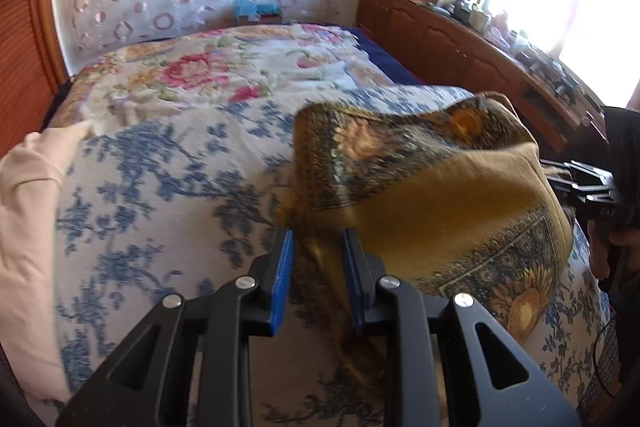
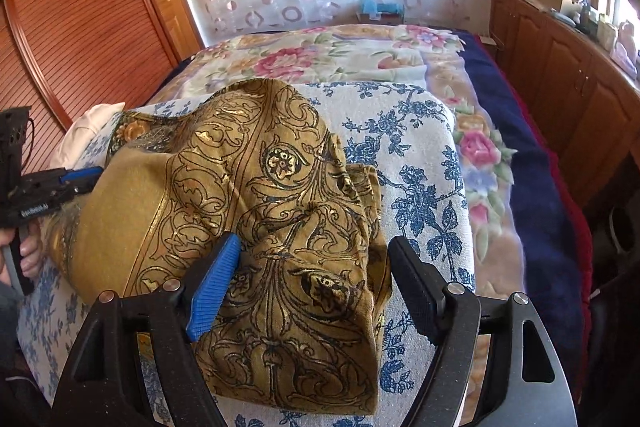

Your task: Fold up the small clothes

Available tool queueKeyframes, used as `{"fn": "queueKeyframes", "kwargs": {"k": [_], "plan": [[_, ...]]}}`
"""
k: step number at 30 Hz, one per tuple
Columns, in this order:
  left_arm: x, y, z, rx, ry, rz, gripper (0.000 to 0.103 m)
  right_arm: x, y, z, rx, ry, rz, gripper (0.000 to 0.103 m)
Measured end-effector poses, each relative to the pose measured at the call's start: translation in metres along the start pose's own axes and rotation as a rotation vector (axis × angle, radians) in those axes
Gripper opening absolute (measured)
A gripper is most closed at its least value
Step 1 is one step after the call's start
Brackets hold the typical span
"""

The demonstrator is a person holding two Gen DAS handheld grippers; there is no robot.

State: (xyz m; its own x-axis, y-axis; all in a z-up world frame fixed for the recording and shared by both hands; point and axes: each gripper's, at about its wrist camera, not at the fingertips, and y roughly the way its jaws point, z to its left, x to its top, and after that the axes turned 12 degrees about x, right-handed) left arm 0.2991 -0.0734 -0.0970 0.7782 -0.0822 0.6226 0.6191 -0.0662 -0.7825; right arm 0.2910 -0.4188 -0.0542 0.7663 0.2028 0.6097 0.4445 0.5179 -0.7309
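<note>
Bed (image 2: 532, 187): covered with a flowered quilt at the far end and a white cloth with blue flower print (image 1: 160, 187) at the near end; a navy blanket shows along its right edge.
Cream garment (image 1: 28, 207): lies at the left edge of the bed, beside the blue-print cloth.
Left gripper (image 1: 318, 239): its jaws stand a little apart, blue pads facing each other, and a fold of the mustard garment runs between them; the view is too blurred to show whether the pads press on it. In the right wrist view it comes in from the left edge of the bed, a hand (image 2: 28, 251) on its grip.
Mustard garment (image 2: 260, 227): a gold-brown piece printed with dark scrollwork and sunflower borders, lying bunched and partly doubled over on the blue-print cloth near the bed's front edge. Its long axis runs across the bed, from the left gripper to the right one; the folded upper layer humps up in the middle.
Right gripper (image 2: 316, 247): its jaws are spread wide, one finger on each side of the garment's right end, pads (image 2: 212, 291) not squeezing it.
Wooden cabinet (image 1: 460, 39): stands along the bed's right side under a bright window.
</note>
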Motion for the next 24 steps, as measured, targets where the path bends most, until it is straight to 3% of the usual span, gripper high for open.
{"fn": "queueKeyframes", "kwargs": {"k": [7, 15, 18, 22, 24], "plan": [[-0.001, 0.014, -0.002, 0.024, 0.025, 0.022, 0.026, -0.001, 0.001, 0.0, 0.001, -0.001, -0.003, 0.078], [0.006, 0.021, 0.004, 0.006, -0.032, 0.012, 0.031, -0.001, 0.004, 0.002, 0.029, 0.004, 0.004, 0.075], [0.005, 0.021, -0.002, 0.035, -0.004, 0.007, 0.032, 0.0, 0.004, 0.004, 0.061, 0.002, 0.009, 0.064], [0.007, 0.021, 0.0, 0.024, -0.036, 0.022, 0.031, -0.001, 0.006, 0.009, 0.14, 0.012, 0.025, 0.031], [0.006, 0.021, 0.0, -0.007, -0.042, 0.023, 0.025, -0.001, 0.006, 0.016, 0.149, -0.003, 0.029, 0.024]]}}
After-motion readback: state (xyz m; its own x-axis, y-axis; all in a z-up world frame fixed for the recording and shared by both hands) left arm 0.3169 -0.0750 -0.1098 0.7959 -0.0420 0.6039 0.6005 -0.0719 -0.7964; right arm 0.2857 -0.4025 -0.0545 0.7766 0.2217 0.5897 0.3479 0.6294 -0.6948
